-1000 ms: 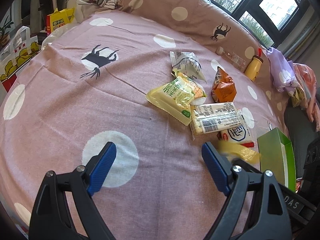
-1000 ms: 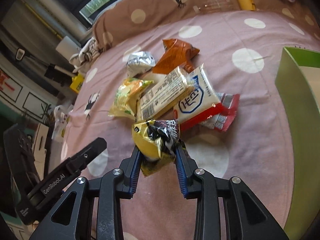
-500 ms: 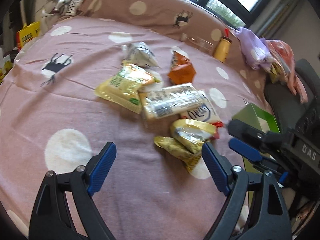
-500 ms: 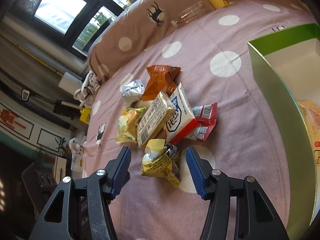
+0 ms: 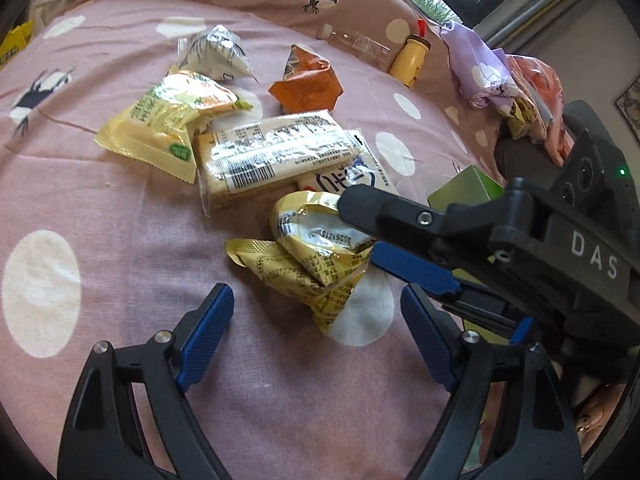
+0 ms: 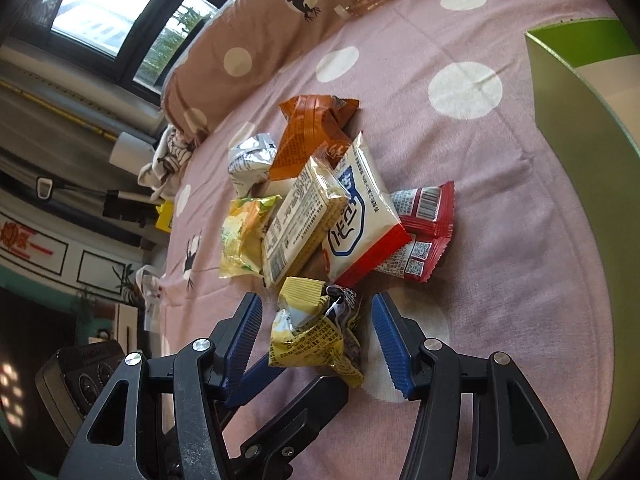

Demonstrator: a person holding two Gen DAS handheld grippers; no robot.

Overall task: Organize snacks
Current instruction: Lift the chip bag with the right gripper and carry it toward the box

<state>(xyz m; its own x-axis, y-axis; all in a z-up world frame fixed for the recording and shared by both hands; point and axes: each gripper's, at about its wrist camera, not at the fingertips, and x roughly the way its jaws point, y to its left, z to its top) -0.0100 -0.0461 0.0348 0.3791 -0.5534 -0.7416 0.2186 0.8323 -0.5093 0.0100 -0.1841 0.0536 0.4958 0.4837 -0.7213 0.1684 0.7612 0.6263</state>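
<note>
A crumpled yellow snack packet (image 5: 316, 256) lies on the pink spotted bedspread (image 5: 120, 240), at the near edge of a pile of snacks. My left gripper (image 5: 316, 332) is open just short of it. My right gripper (image 6: 316, 332) is open with the same yellow packet (image 6: 316, 332) between its blue pads, not squeezed; its fingers (image 5: 384, 208) show from the right in the left wrist view. The pile holds a clear biscuit pack (image 5: 272, 152), a pale yellow bag (image 5: 160, 124), an orange bag (image 5: 308, 84), a silver bag (image 5: 216, 52), a white-and-red pack (image 6: 360, 216) and red packets (image 6: 424, 220).
A green box (image 6: 576, 120) stands open at the right; it also shows in the left wrist view (image 5: 464, 192). A yellow bottle (image 5: 412, 56) and a clear bottle (image 5: 356, 44) lie by the spotted pillow. Clothes (image 5: 488, 68) are heaped at the far right.
The right gripper, shut on the yellow packet a second ago, has opened and the packet now lies on the bed. The left gripper has swung right and come close to the packet.
</note>
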